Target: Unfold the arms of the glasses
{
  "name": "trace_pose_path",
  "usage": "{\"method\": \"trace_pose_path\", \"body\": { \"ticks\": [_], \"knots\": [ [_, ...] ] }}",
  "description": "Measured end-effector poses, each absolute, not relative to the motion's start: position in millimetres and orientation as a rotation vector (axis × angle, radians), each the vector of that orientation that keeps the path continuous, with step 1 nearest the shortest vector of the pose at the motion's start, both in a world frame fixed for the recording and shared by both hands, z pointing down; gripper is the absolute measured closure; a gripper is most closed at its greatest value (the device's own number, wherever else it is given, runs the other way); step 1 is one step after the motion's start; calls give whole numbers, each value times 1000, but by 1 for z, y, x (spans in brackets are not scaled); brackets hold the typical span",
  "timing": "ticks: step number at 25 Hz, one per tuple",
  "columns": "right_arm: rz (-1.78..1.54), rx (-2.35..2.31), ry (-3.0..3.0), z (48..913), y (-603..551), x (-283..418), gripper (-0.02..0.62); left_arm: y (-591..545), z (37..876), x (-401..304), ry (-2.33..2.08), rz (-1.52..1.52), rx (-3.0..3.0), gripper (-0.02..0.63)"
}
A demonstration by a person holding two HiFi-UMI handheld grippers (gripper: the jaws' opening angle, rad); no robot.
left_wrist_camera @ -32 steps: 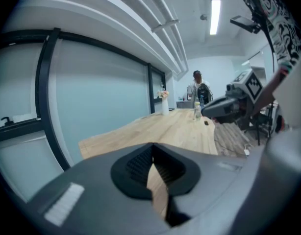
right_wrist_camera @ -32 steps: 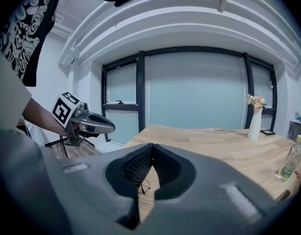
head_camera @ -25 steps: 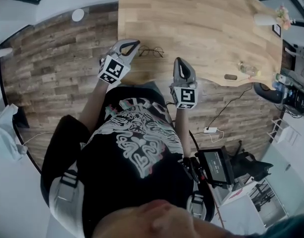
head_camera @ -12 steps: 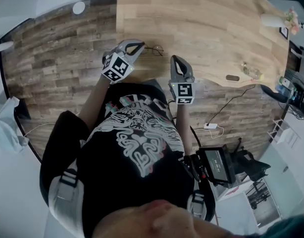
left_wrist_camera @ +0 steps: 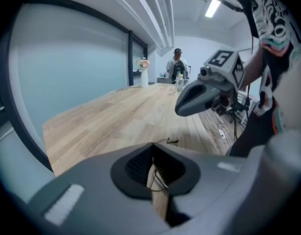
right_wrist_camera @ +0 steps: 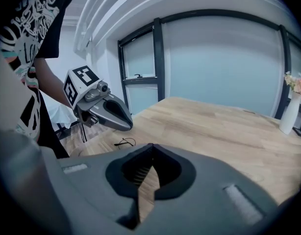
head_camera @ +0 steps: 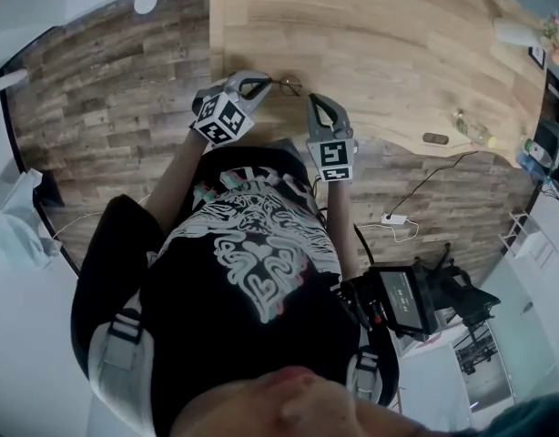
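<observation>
Thin dark wire-frame glasses (head_camera: 286, 85) lie on the wooden table (head_camera: 380, 44) close to its near edge. In the right gripper view the glasses (right_wrist_camera: 125, 142) rest flat on the wood. My left gripper (head_camera: 259, 83) is shut with nothing in it, its tip just left of and a little above the glasses; part of the frame (left_wrist_camera: 170, 141) shows past its tip (left_wrist_camera: 151, 145). My right gripper (head_camera: 314, 100) is shut and empty, a short way to the right of the glasses, over the table edge. Whether the arms are folded is too small to tell.
A white vase with flowers (head_camera: 519, 33) stands at the table's far right, with a clear bottle (head_camera: 469, 127) and a small dark object (head_camera: 435, 138) near the right front edge. A power strip (head_camera: 395, 218) and a screen on a stand (head_camera: 402, 300) are on the floor beside me.
Both grippers have moved forward toward the glasses. The left gripper's tip now sits right beside the frame, and the right gripper has come closer from the right. Both stay shut.
</observation>
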State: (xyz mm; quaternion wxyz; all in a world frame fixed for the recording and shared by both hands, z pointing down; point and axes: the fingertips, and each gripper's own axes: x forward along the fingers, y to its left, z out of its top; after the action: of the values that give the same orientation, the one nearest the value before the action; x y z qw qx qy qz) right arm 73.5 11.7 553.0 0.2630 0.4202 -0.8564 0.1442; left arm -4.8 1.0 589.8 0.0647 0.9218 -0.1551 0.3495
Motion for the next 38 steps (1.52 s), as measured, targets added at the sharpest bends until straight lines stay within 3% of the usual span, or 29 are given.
{"method": "trace_pose_path", "body": {
  "ticks": [8, 22, 24, 38],
  "knots": [
    [395, 1020, -2286, 579, 15, 58, 597, 6, 607, 2, -362, 1170, 2811, 617],
    [421, 910, -2247, 606, 3, 62, 594, 9, 630, 26, -75, 1332, 2805, 555],
    [425, 890, -2237, 609, 4, 60, 549, 13, 633, 31, -20, 1358, 2809, 555],
    [443, 886, -2223, 614, 1, 67, 547, 15, 647, 44, 122, 1472, 2763, 557]
  ]
}}
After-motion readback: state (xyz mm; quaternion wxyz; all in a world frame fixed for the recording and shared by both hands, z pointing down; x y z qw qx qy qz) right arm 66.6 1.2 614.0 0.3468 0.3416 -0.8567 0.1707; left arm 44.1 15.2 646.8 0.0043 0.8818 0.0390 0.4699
